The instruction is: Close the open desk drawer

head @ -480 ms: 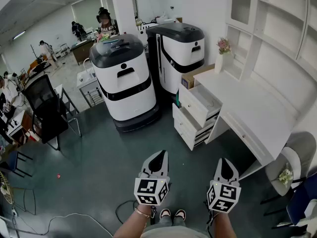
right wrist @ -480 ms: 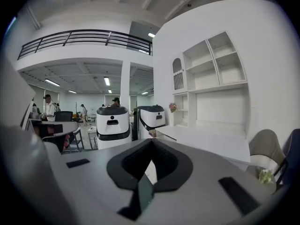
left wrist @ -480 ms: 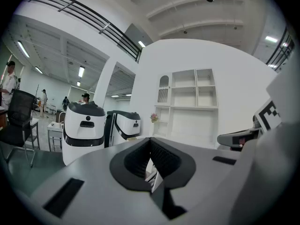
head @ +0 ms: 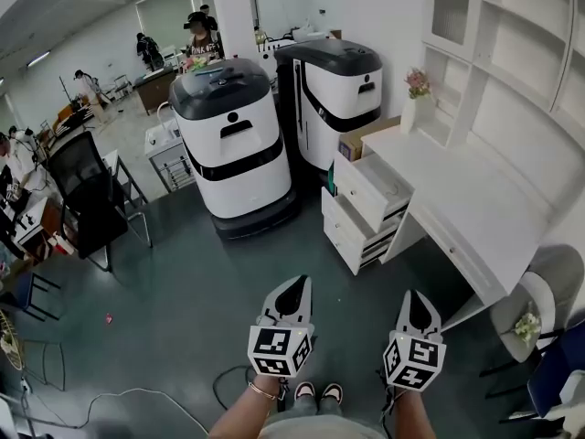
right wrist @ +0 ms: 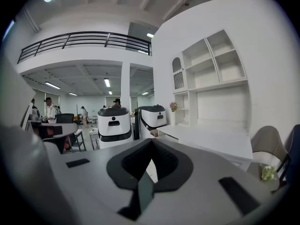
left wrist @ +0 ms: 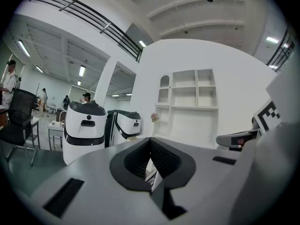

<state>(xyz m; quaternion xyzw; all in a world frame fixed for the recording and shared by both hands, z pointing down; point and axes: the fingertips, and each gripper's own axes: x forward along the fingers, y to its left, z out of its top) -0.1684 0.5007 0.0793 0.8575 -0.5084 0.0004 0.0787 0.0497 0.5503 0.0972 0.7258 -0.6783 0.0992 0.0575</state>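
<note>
1. At the lower edge of the head view, the left gripper and the right gripper are held side by side above the grey floor. The jaws of each are brought together at the tips, and nothing is gripped by either.
2. Well ahead of both tools, the open drawer is seen pulled out from the white desk. A lower drawer beneath it appears to be drawn out as well.
3. No contact is made between either gripper and a drawer front; a stretch of bare floor is left between them.
4. Just beside the drawers, two white-and-black machines are parked, and a cardboard box is set at the desk's near end.
5. The task is judged as not yet begun: the drawer is fully out and untouched. The approach, the placing of closed jaw tips against the front panel, and the push inward are all left to be done.
</note>
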